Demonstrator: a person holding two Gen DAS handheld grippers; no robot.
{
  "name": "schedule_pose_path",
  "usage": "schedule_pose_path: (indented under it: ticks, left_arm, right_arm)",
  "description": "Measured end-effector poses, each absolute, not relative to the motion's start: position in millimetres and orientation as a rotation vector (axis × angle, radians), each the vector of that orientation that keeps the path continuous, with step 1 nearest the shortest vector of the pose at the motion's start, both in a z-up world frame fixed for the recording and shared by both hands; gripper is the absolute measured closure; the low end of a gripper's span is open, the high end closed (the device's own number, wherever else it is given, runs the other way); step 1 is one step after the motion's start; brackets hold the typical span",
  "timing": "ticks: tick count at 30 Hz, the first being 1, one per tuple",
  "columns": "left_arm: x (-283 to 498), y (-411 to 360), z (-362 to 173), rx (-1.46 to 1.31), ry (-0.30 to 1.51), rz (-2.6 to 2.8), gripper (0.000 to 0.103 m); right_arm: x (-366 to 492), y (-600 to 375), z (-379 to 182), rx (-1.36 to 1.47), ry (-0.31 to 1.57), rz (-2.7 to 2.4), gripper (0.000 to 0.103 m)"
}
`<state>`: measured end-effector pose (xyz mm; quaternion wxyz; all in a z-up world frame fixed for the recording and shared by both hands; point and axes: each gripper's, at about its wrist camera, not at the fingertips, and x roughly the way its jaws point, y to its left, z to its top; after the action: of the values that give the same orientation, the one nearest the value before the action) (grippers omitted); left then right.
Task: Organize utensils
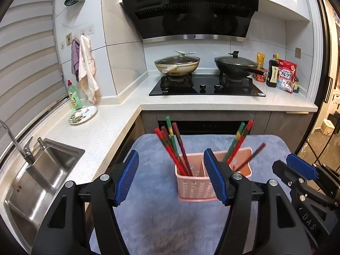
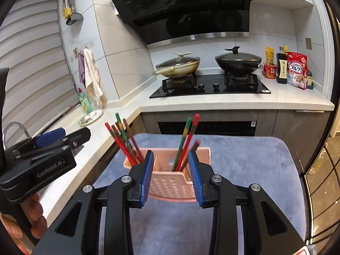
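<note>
The pink holder (image 1: 197, 182) stood upright on the blue mat (image 1: 153, 223), and everything else is best placed from it. Its divider split it in two so the chopsticks could be sorted. A bundle of red and green chopsticks (image 1: 173, 148) leaned out of its left compartment, and a smaller group (image 1: 239, 142) fanned out of its right compartment. One dark chopstick (image 1: 251, 157) in that right compartment looked blurred; it may have been slipping into place, though the view does not settle that.

The left gripper (image 1: 170, 178) hung just in front of the holder with its jaws spread wide and nothing between them, one blue pad (image 1: 214, 176) crossing the holder's near wall in view. It seemed parked there to leave the compartments free.

The right gripper (image 2: 171, 175) faced the holder's right compartment from the near side, its jaws parted about the width of that compartment and empty, as a tool would be after letting a stick go.

Beyond the holder, the countertop (image 1: 212, 103) carried a hob with two lidded pans, well apart from the work.
</note>
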<state>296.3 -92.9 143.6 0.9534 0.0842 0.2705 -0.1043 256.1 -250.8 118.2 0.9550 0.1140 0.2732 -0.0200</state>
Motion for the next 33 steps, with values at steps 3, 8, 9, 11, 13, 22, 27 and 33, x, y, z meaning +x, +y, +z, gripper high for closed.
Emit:
schedule_pose_path:
  ticks: [3,8,9,11,13,22,27,33]
  left_arm:
    - [284,-90,140,0.177,0.554,-0.21,0.043]
    - [266,-85,132,0.189,0.561,-0.2,0.041]
    - [264,-85,130,0.191,0.565,-0.198,0.04]
    - [260,-82,125,0.191,0.577,-0.198,0.039]
    - [256,-80,121,0.192,0.588,-0.195,0.039]
    - [246,-75,103,0.209,0.616,-0.171,0.032]
    - [243,-73,94,0.205,0.638,-0.171,0.032]
    - [240,-70,84,0.199,0.662,-0.169,0.032]
  right_arm:
    - [244,-247,111,0.229,0.573,-0.041,0.069]
    - [225,-243,105,0.218,0.595,-0.056,0.07]
    - [221,-242,103,0.21,0.598,-0.06,0.069]
    - [214,-239,101,0.194,0.608,-0.07,0.069]
    - [209,-235,98,0.177,0.619,-0.078,0.069]
    - [192,-221,86,0.118,0.655,-0.09,0.058]
    - [187,-217,82,0.111,0.667,-0.089,0.058]
    - [185,-216,77,0.122,0.684,-0.091,0.058]
